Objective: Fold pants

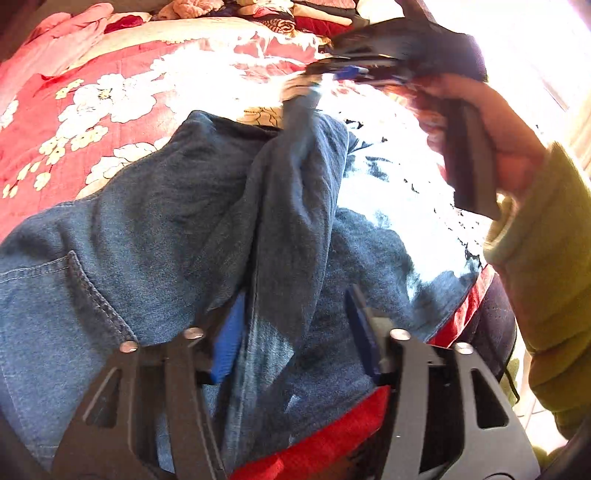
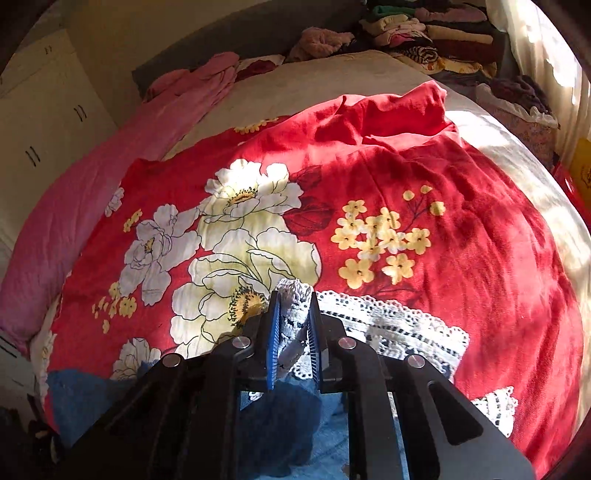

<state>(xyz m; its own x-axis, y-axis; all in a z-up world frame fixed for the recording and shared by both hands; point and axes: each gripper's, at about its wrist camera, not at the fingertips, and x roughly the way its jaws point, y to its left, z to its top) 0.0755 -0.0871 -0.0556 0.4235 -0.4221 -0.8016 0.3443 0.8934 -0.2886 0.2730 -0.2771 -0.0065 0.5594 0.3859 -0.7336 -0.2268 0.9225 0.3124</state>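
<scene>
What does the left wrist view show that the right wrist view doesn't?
Left wrist only: the left gripper open over a raised fold of the jeans, a stitched pocket, and the person's hand in a green sleeve holding the right gripper.

Right wrist only: the right gripper shut on the white lace trim, a wardrobe, stacked clothes.

Both: the jeans, the red flowered blanket, the pink cloth.

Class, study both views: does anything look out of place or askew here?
Yes. The right claw is shut on the white lace hem of the blue denim pants, pulling one leg into a twisted ridge instead of flat.
</scene>
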